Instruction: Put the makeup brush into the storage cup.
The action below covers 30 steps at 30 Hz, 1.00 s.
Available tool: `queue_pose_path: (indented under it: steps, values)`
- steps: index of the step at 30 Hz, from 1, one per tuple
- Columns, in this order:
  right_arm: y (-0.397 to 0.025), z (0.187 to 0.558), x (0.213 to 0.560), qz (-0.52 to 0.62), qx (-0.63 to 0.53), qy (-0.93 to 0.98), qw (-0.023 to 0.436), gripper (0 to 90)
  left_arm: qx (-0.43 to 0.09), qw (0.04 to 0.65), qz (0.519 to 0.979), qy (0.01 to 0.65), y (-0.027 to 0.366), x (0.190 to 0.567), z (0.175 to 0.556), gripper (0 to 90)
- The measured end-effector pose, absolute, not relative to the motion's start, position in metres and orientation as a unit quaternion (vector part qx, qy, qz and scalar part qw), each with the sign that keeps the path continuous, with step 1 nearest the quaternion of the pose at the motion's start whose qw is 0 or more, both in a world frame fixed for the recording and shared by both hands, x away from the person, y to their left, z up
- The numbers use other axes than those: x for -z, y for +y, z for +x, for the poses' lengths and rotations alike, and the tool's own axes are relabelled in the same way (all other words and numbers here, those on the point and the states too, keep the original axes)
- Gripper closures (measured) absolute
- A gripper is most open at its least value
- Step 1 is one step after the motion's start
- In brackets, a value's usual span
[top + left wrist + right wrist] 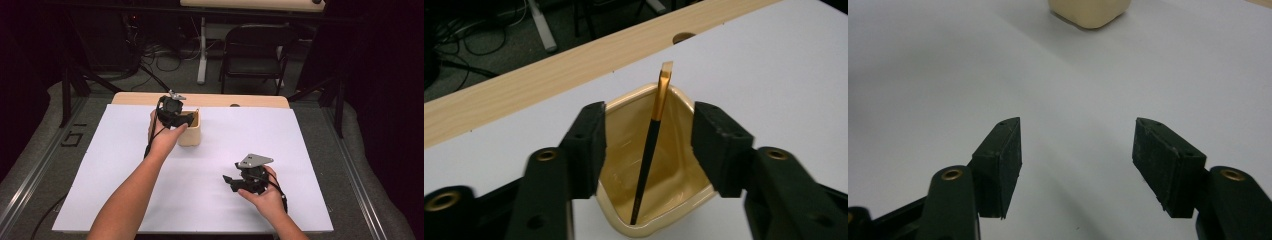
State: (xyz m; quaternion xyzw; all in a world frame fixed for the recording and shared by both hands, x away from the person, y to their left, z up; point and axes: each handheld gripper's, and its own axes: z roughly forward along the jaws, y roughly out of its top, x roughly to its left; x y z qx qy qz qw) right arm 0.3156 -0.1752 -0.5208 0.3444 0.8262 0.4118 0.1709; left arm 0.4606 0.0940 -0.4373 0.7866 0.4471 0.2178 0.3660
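The light, stiff black-and-gold stick [650, 145] leaning toward 12 o'clock in the cream cup [624, 150] looks slippery, best pinched at its gold top by the left claw [646, 145], open astride it, while the right claw [1078, 165] is open and empty.

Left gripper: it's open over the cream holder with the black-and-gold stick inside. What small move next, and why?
Probably lift the left gripper straight up. Its jaws stand open on either side of the cream plastic holder, touching nothing, and the black-and-gold stick leans inside against the far rim, seemingly released. The right gripper is open over the bare white table surface.
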Motion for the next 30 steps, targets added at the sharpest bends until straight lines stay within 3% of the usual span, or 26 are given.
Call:
queue_pose_path:
  steps: [5,30]
  values:
    - [-0.174,0.316,0.521,0.345,-0.411,0.826,0.172,36.3,-0.218,0.379,0.782,0.443,0.099,0.434,0.456,36.4]
    - [-0.172,0.315,0.523,0.342,-0.405,0.830,0.176,36.3,-0.221,0.398,0.781,0.428,0.130,0.428,0.427,32.6]
